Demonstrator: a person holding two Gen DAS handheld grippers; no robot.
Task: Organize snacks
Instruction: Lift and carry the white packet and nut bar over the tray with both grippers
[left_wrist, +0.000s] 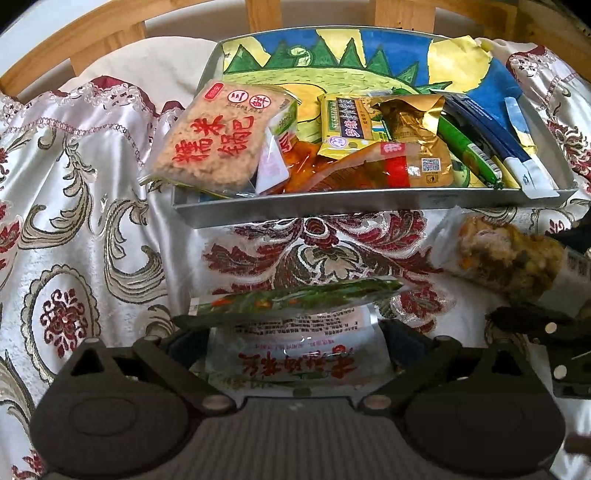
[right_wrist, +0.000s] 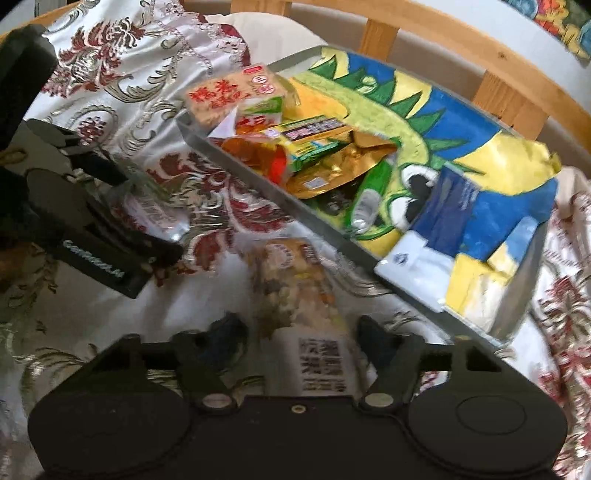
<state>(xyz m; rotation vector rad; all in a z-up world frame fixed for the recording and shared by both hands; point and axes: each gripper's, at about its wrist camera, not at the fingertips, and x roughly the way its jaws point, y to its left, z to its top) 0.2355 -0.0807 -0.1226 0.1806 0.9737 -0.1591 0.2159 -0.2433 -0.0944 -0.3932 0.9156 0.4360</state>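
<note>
The left wrist view looks straight at the metal tray (left_wrist: 369, 212), showing its whole near wall and the printed text on the packets inside; the right wrist view sees the same tray (right_wrist: 266, 192) from an angle and blurred, but it alone shows the left gripper (right_wrist: 147, 218) from outside, dark-bodied, with a clear packet between its fingers.

The surface is a shiny white cloth (left_wrist: 92, 206) with red and gold floral embroidery, draped unevenly over something soft rather than a desk. Behind the tray runs a wooden slatted rail (left_wrist: 107, 33), with a pale wall beyond it.

The tray is lined with a painted picture of a green dinosaur on blue and yellow (left_wrist: 332, 51). Snacks crowd its near left part: a tan rice-cake packet (left_wrist: 218, 136) with red characters leaning over the left rim, a gold foil pouch (left_wrist: 410, 129), a green stick (left_wrist: 469, 155) and a blue-and-white sachet (left_wrist: 495, 144).

The left gripper (left_wrist: 295, 325) is clamped on a clear packet with green filling (left_wrist: 295, 299), held above the cloth just before the tray. The right gripper (right_wrist: 299, 328) has a nut-and-grain bar (right_wrist: 295, 280) between its fingers; whether they press it cannot be told.
</note>
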